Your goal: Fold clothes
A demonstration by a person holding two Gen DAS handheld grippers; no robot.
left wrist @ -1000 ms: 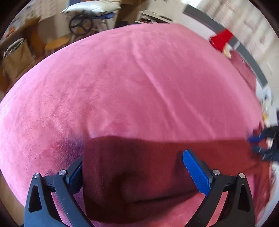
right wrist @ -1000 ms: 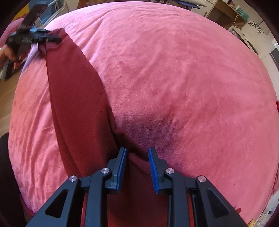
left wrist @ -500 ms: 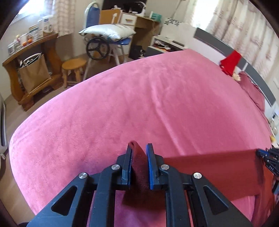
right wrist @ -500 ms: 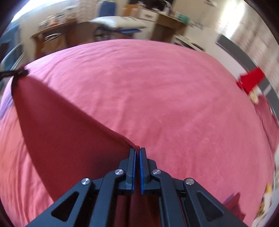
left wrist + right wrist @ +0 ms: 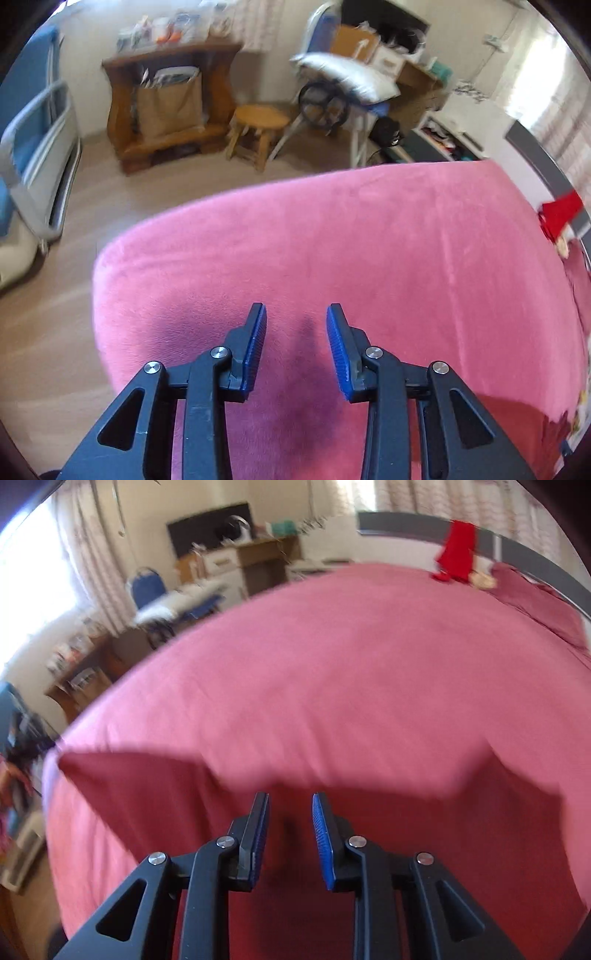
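- Cloth [image 5: 369,849], dark red, lies on the pink bed [image 5: 332,664], spread beneath and ahead of the right tool [image 5: 290,836], its far edge running from 9 to 3 o'clock.
- Right tool: jaws opening, narrow gap, nothing pinched between them.
- Left tool [image 5: 296,349]: jaws opening, empty, over bare bedcover; the cloth [image 5: 517,424] shows only at its 4 o'clock.
- Judged nearer the cloth: the right hand; the left would need to swing toward 4 o'clock for the next fold.

Motion blur smears the dark red garment [image 5: 369,794] in the right view; the left view's lower edge crops it.
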